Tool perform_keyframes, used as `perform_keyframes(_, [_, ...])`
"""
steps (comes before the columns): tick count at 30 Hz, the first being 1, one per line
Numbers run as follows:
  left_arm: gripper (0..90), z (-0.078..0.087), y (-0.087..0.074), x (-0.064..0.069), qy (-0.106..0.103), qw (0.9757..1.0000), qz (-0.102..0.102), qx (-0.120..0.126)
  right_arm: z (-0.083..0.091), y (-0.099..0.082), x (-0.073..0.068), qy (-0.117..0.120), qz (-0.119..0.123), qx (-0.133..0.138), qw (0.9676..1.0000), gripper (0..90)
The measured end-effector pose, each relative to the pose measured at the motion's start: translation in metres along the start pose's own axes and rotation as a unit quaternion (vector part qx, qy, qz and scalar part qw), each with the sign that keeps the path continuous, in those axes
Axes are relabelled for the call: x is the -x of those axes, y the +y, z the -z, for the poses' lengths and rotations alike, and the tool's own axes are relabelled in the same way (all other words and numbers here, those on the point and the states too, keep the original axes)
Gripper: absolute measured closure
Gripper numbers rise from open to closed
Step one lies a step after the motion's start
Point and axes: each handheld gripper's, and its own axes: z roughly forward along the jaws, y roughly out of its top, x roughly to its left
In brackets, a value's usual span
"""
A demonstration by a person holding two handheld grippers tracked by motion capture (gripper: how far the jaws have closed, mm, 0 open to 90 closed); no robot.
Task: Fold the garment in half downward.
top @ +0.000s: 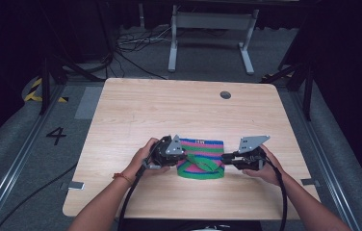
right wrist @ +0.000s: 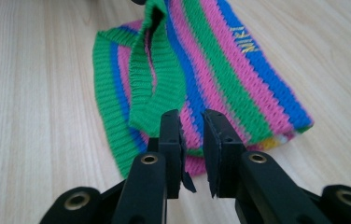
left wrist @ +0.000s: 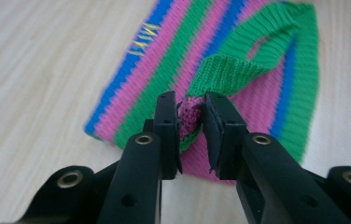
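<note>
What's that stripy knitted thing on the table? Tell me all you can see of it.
The knitted piece looks like wool, striped pink, green and blue, with small yellow lettering near one edge. It lies mostly flat on the wooden table. A ribbed green band is folded over its top. The left gripper pinches a bunched fold; the right gripper sits at its opposite edge.

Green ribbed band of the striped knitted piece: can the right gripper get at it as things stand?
Probably yes. The right gripper sits at the striped knitted piece's edge, jaws slightly apart, with the green ribbed band just ahead and nothing between them.
</note>
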Motion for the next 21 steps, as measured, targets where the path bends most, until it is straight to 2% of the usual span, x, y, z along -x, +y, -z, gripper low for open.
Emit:
perform_keyframes(2, [69.3, 0.003, -0.003, 0.005, -0.002, 1.0000, 0.001, -0.009, 0.001, -0.003, -0.005, -0.001, 0.000, -0.002, 1.0000, 77.2])
perform_keyframes(5, [67.3, 0.008, -0.006, 0.008, -0.001, 0.9999, 0.005, -0.012, 0.002, -0.003, -0.007, -0.004, 0.001, -0.002, 1.0000, 76.2])
perform_keyframes(6, [61.1, 0.014, -0.010, 0.007, 0.002, 0.9998, 0.017, -0.011, 0.002, -0.002, -0.010, -0.006, 0.003, 0.002, 1.0000, 75.0])
perform_keyframes(8, [55.1, 0.021, -0.013, 0.004, 0.016, 0.9990, 0.042, -0.001, 0.000, 0.001, -0.012, -0.009, 0.004, 0.002, 1.0000, 73.1])
perform_keyframes(9, [53.8, 0.021, -0.013, 0.004, 0.016, 0.9990, 0.042, -0.001, -0.001, 0.002, -0.013, -0.009, 0.005, 0.000, 0.9999, 72.1])
perform_keyframes(10, [51.8, 0.025, -0.013, 0.000, 0.034, 0.9978, 0.056, 0.011, -0.002, 0.004, -0.014, -0.012, 0.010, -0.001, 0.9999, 71.0])
perform_keyframes(12, [47.1, 0.024, -0.010, -0.004, 0.043, 0.9955, 0.080, 0.027, -0.003, 0.007, -0.015, -0.012, 0.011, 0.003, 0.9999, 69.5])
perform_keyframes(13, [44.5, 0.020, -0.008, -0.006, 0.040, 0.9940, 0.095, 0.037, -0.004, 0.009, -0.014, -0.015, 0.008, 0.005, 0.9998, 68.8])
perform_keyframes(14, [44.8, 0.015, -0.007, -0.007, 0.028, 0.9942, 0.097, 0.038, -0.005, 0.010, -0.013, -0.019, 0.005, 0.006, 0.9998, 68.8])
perform_keyframes(15, [44.5, 0.015, -0.007, -0.007, 0.028, 0.9942, 0.097, 0.038, -0.007, 0.011, -0.012, -0.019, 0.003, 0.006, 0.9998, 69.7])
perform_keyframes(16, [43.6, 0.001, -0.005, -0.006, 0.019, 0.9950, 0.096, 0.018, -0.010, 0.011, -0.011, -0.019, 0.000, 0.008, 0.9998, 71.7])
perform_keyframes(17, [44.2, 0.001, -0.005, -0.006, 0.019, 0.9950, 0.096, 0.018, -0.010, 0.011, -0.011, -0.019, 0.000, 0.008, 0.9998, 71.7])
perform_keyframes(18, [45.8, -0.007, -0.005, -0.003, -0.010, 0.9942, 0.106, 0.017, -0.015, 0.012, -0.012, -0.012, -0.005, 0.004, 0.9999, 71.9])
perform_keyframes(20, [48.9, -0.009, -0.005, 0.000, -0.016, 0.9947, 0.099, 0.023, -0.017, 0.012, -0.013, -0.009, -0.001, 0.003, 1.0000, 70.6])
perform_keyframes(21, [48.9, -0.013, -0.005, 0.005, -0.024, 0.9958, 0.087, 0.017, -0.019, 0.012, -0.015, -0.007, 0.004, 0.001, 1.0000, 69.9])
